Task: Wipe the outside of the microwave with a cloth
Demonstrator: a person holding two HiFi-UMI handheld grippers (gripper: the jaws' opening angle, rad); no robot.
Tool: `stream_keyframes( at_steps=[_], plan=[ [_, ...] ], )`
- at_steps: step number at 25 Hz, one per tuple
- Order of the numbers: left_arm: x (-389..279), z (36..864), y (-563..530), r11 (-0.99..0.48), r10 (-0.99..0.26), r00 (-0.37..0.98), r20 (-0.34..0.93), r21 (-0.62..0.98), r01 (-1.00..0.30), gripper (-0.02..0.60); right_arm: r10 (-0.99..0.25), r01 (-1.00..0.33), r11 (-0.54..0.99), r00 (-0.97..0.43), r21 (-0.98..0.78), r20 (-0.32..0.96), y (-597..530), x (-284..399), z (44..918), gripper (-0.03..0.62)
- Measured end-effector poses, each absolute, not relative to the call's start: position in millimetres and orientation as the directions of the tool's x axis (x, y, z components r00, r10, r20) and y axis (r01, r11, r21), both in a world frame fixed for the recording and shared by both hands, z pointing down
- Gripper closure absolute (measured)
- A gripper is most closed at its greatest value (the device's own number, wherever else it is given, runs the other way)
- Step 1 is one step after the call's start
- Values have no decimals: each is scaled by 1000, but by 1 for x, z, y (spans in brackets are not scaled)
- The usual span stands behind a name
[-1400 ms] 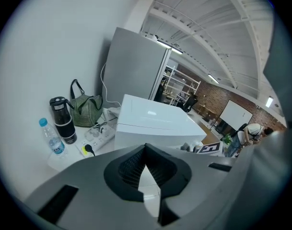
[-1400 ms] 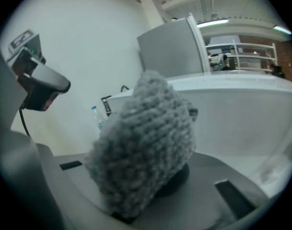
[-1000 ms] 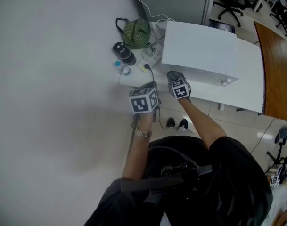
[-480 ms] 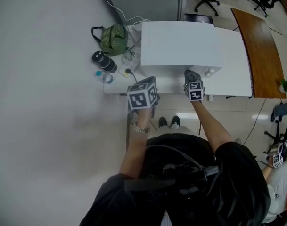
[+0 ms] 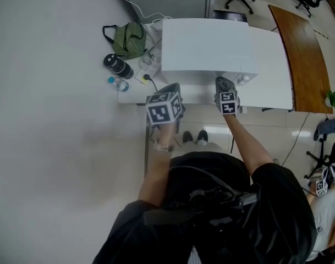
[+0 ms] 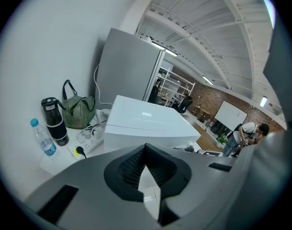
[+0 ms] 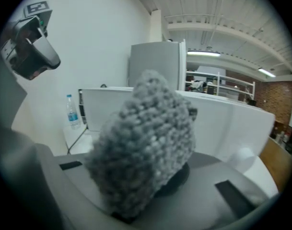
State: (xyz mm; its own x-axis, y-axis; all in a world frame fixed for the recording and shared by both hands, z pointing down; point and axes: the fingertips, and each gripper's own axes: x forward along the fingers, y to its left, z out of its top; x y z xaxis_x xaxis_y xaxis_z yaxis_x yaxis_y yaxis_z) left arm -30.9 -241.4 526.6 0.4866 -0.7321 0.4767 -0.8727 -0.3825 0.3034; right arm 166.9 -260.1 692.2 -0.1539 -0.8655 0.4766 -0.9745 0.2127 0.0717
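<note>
Operator and hand-held rig: appearance.
Black short-sleeved top (image 5: 280, 202); black chest harness (image 5: 211, 207) with a dark looped cable (image 5: 196, 175); metal wristband (image 5: 163, 147) on the left wrist; dark shoes (image 5: 195, 138). Left gripper (image 6: 146, 152) and right gripper (image 5: 224, 87): grey moulded shells, each with a cube of black-and-white square markers (image 5: 164, 109). Left pads (image 6: 130, 169) are black and ribbed.
</note>
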Motion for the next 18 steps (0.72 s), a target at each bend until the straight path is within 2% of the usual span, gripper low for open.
stream_keyframes(
  at_steps=[4, 9, 12, 14, 18],
  plan=[
    [-69, 530, -231, -305, -762, 415, 497, 290, -907, 578, -778, -923, 381, -355, -60, 519, -267, 50, 709, 574],
    [-116, 528, -216, -211, -799, 324, 507, 269, -940, 578, -675, -868, 492, -430, -70, 599, -280, -50, 741, 574],
    [-137, 538, -205, -162, -794, 280, 539, 257, -953, 578, -671, -877, 478, -397, -44, 626, -288, -50, 747, 574],
    [-145, 545, -201, -135, -788, 265, 556, 264, -955, 578, -688, -897, 440, -360, -32, 630, -294, -27, 744, 574],
    [-140, 545, -210, -145, -785, 285, 550, 284, -948, 578, -675, -935, 335, -324, -116, 663, -289, 29, 752, 574]
  ],
)
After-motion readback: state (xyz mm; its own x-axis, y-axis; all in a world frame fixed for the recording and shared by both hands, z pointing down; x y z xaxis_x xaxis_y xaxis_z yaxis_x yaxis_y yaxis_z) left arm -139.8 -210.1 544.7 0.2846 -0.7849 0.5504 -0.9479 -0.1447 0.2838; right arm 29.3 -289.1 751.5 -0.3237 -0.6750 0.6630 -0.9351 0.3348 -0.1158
